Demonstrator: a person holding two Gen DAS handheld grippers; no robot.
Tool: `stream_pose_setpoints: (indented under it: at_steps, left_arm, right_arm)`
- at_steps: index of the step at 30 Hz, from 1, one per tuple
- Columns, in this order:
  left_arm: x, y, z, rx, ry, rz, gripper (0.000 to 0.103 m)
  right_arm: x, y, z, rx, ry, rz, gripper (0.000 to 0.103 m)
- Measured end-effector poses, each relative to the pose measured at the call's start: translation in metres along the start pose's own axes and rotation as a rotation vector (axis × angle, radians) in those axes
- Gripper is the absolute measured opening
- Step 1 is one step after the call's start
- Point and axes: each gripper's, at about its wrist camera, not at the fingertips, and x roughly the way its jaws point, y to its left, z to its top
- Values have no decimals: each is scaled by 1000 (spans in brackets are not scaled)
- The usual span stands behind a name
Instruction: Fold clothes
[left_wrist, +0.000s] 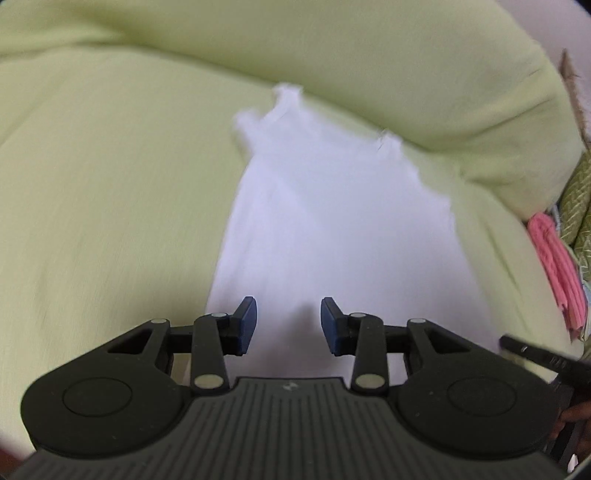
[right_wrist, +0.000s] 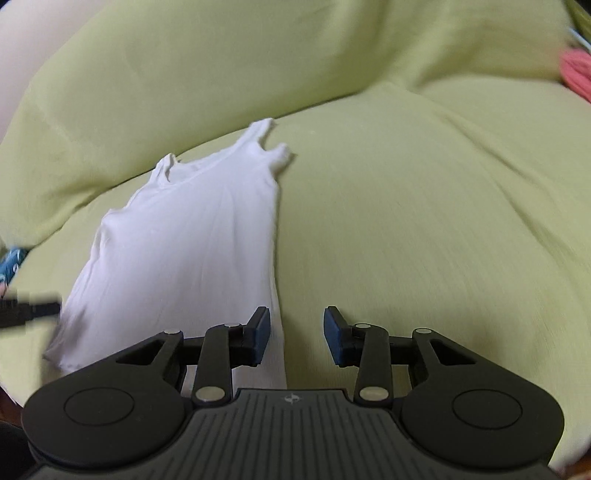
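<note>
White sleeveless cotton vest (right_wrist: 192, 221) flat on pale green sheet (right_wrist: 406, 221), hem nearest. Left gripper (left_wrist: 289, 320) wide, empty, over hem. Right gripper (right_wrist: 296, 334) wide, empty, straddling vest's right edge. Risk: pinching sheet with thin fabric.

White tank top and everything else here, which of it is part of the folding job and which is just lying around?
Part of the job:
white tank top, spread flat
left gripper, open above its hem
right gripper, open at its side edge
green sheet, the folding surface

Lying about:
pink cloth
patterned green fabric
</note>
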Motion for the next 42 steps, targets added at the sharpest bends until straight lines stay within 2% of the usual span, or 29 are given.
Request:
stream_pose_setpoints:
  at_steps: [2, 4, 7, 9, 11, 13, 14, 15, 16, 17, 20, 25, 31, 34, 36, 38, 40, 42]
  left_arm:
    - [-16, 14, -21, -55, 4, 24, 35]
    - [-32, 27, -33, -118, -14, 30, 42]
    - [-44, 41, -32, -200, -64, 16, 48]
    - [-43, 46, -27, -238, -81, 10, 56]
    - [-32, 50, -21, -264, -71, -15, 55]
    - [-15, 49, -17, -266, -40, -22, 41]
    - [-8, 44, -16, -249, -32, -11, 31]
    - [-5, 37, -15, -214, -35, 14, 16]
    - [-2, 31, -13, -179, -23, 20, 4]
    - [0, 25, -13, -148, -13, 24, 3]
    - [-4, 17, -15, -87, -13, 38, 3]
    - [-31, 16, -12, -12, -49, 43, 3]
    - [-2, 5, -28, 112, 22, 152, 4]
    - [-4, -7, -34, 171, 2, 207, 8]
    - [-7, -14, -38, 185, 18, 235, 13]
    - [-10, -23, -42, 198, 46, 268, 16]
    - [-14, -33, -49, 199, 82, 315, 17]
    - [-17, -43, -57, 185, 116, 353, 26]
  right_arm:
    - [-15, -4, -7, 59, -16, 28, 42]
    - [-13, -9, -6, 120, -15, 59, 45]
    - [-4, -10, -9, 205, -9, 94, 45]
    - [-2, -15, -14, 271, -8, 105, 45]
    - [3, -19, -19, 332, -12, 119, 45]
    - [5, -18, -19, 351, -26, 122, 45]
    - [7, -16, -18, 347, -27, 122, 44]
    - [9, -14, -16, 337, -22, 121, 38]
    - [11, -11, -15, 313, -13, 114, 18]
    - [11, -6, -13, 278, -2, 103, 3]
    - [11, 5, -10, 192, 22, 74, 3]
    - [-17, -9, 1, 179, -17, 25, 2]
    - [-1, -9, -11, 132, 41, -43, 2]
    - [3, 0, -18, 67, 37, -78, 4]
    - [2, 8, -19, 22, 54, -82, 17]
    - [-3, 14, -20, 1, 63, -98, 39]
    - [-14, 19, -25, -20, 61, -143, 45]
    - [-24, 25, -30, -35, 79, -190, 49]
